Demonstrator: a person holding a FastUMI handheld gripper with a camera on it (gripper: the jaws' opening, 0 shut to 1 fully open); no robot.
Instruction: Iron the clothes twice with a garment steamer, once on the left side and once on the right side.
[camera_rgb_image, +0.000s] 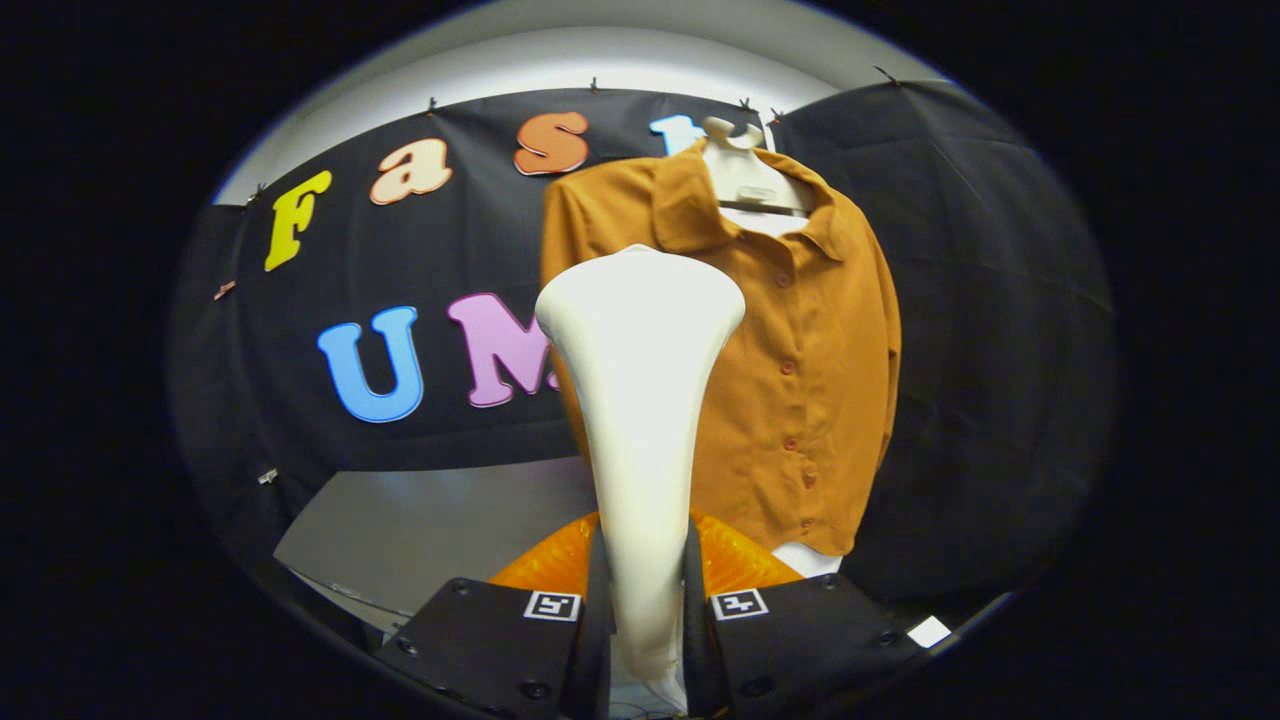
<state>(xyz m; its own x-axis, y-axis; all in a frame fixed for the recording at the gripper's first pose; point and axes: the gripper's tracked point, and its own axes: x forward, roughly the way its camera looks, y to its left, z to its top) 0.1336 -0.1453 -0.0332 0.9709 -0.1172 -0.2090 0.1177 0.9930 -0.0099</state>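
The orange shirt hangs on a white hanger in the upper right middle of the frame, and your white steamer stands up in the middle, its wide head covering the shirt's left side. Your gripper at the bottom has both fingers squeezed tight on the steamer's thin handle, so keep that squeeze firm. I think you should bring the head close to the cloth and slide it slowly down one side, keeping it flat to the shirt
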